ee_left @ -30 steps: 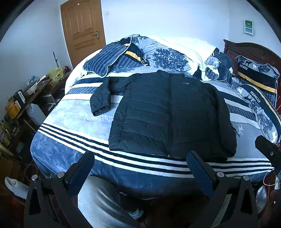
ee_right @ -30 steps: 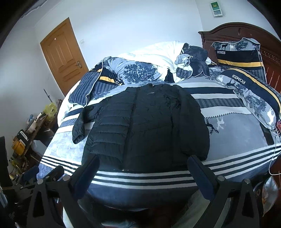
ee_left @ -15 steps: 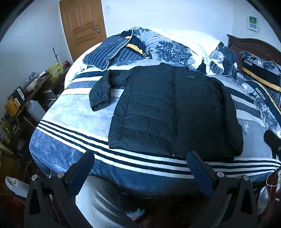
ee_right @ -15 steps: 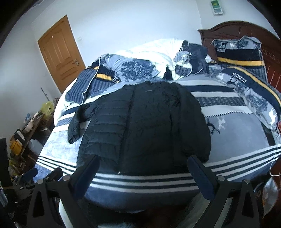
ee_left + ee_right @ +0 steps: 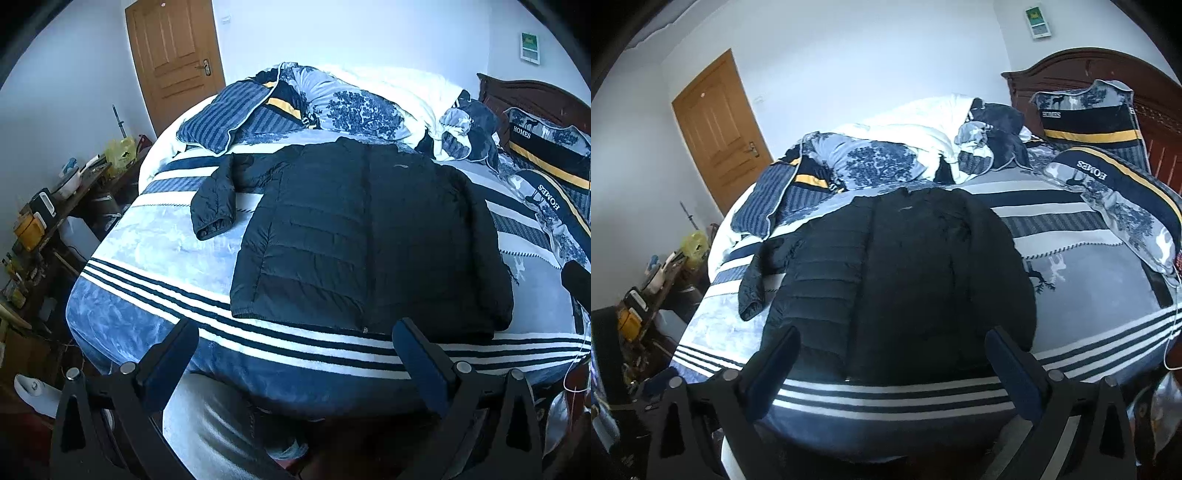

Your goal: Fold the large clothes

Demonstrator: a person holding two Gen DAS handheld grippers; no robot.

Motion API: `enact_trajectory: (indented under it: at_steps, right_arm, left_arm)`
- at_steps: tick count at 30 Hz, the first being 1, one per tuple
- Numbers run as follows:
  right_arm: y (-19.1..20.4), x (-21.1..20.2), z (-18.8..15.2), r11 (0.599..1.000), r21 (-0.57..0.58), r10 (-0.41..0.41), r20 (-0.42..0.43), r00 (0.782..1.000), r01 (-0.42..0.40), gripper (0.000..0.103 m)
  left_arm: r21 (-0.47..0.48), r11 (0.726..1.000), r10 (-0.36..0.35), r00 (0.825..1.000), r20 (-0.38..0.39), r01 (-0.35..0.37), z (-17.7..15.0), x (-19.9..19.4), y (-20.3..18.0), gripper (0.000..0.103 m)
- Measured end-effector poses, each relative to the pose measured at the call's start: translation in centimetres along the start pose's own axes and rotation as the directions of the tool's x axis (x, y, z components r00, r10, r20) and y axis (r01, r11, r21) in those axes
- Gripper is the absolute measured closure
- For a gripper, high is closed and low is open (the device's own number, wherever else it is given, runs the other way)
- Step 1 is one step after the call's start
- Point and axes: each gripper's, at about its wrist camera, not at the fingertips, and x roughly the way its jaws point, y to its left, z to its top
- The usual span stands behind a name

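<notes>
A: Black puffer jacket (image 5: 369, 236), spread front-up on the striped bed (image 5: 147, 306), one sleeve (image 5: 216, 206) flung outward. How will it handle?

B: Probably light, soft, slippery; pinch the hem corners or the sleeve cuff. Left gripper (image 5: 295, 354) and right gripper (image 5: 892, 363) hover spread wide, holding nothing.

A black puffer jacket (image 5: 369, 236) lies flat on the striped blue and white bed cover (image 5: 155, 280), hem toward the near edge, one sleeve (image 5: 214, 199) bent out to the left. The left gripper (image 5: 295, 354) hangs just short of the bed's near edge, its blue-padded fingers (image 5: 417, 354) spread wide with nothing between them. Rumpled bedding (image 5: 354, 107) is heaped at the far side, and a wooden door (image 5: 173, 55) stands far left.
</notes>
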Motion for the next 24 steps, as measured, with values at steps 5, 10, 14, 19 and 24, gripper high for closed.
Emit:
enact_trajectory:
  at_steps: [5, 10, 14, 19, 24]
  right_arm:
    - [-2.5, 1.5, 0.6, 0.999, 0.042, 0.022, -0.036, 0.999, -0.021, 0.001]
    - [-6.9, 4.3, 2.5, 0.982, 0.112, 0.167, -0.127, 0.978, -0.153, 0.002]
    - [-9.3, 7.1, 4.3, 0.990, 0.057, 0.134, -0.174, 0.976, -0.126, 0.002]
    - [-12.2, 12.3, 6.9, 0.979, 0.095, 0.198, -0.256, 0.946, -0.180, 0.016]
    - [-14.8, 18.9, 10.1, 0.972, 0.112, 0.235, -0.355, 0.905, -0.208, 0.018]
  left_arm:
    - [-0.046, 0.994, -0.102, 0.995, 0.022, 0.103, -0.4, 1.3, -0.5, 0.000]
    - [0.022, 0.972, -0.235, 0.971, -0.043, 0.236, 0.1, 4.4, -3.9, 0.000]
    - [0.087, 0.946, -0.304, 0.947, -0.104, 0.313, 0.8, 7.7, -8.3, 0.000]
    - [0.089, 0.885, -0.429, 0.874, -0.228, 0.458, 1.7, 12.4, -13.8, 0.000]
    - [0.005, 0.758, -0.617, 0.720, -0.318, 0.652, 2.6, 18.5, -20.5, 0.001]
